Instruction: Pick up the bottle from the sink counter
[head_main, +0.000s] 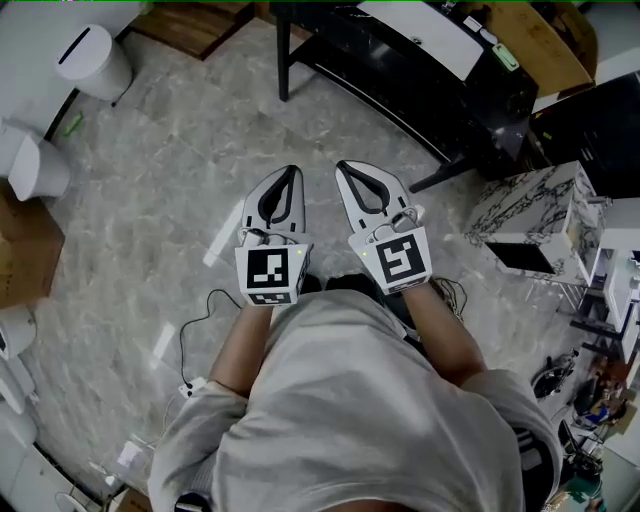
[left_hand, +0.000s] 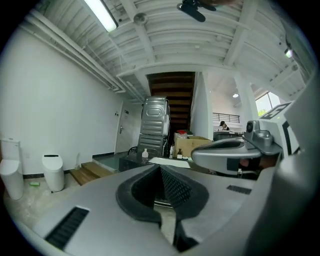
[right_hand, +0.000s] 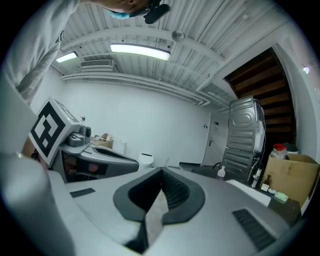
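A small clear bottle (left_hand: 145, 153) with a white cap stands far off on a dark counter (left_hand: 131, 161); the right gripper view also shows this bottle (right_hand: 221, 172). My left gripper (head_main: 293, 170) and right gripper (head_main: 342, 165) are held side by side in front of the person's chest, over the marble floor and well short of the black counter (head_main: 400, 70). The left gripper (left_hand: 160, 166) has its jaws shut, tips touching, nothing between them. The right gripper (right_hand: 161, 170) is likewise shut and empty.
A white lidded bin (head_main: 95, 60) and a wooden step (head_main: 195, 22) lie at the far left. A marble-patterned cabinet (head_main: 540, 215) stands at the right. A cardboard box (left_hand: 192, 145) sits beyond the counter. A cable (head_main: 195, 320) trails across the floor near the person.
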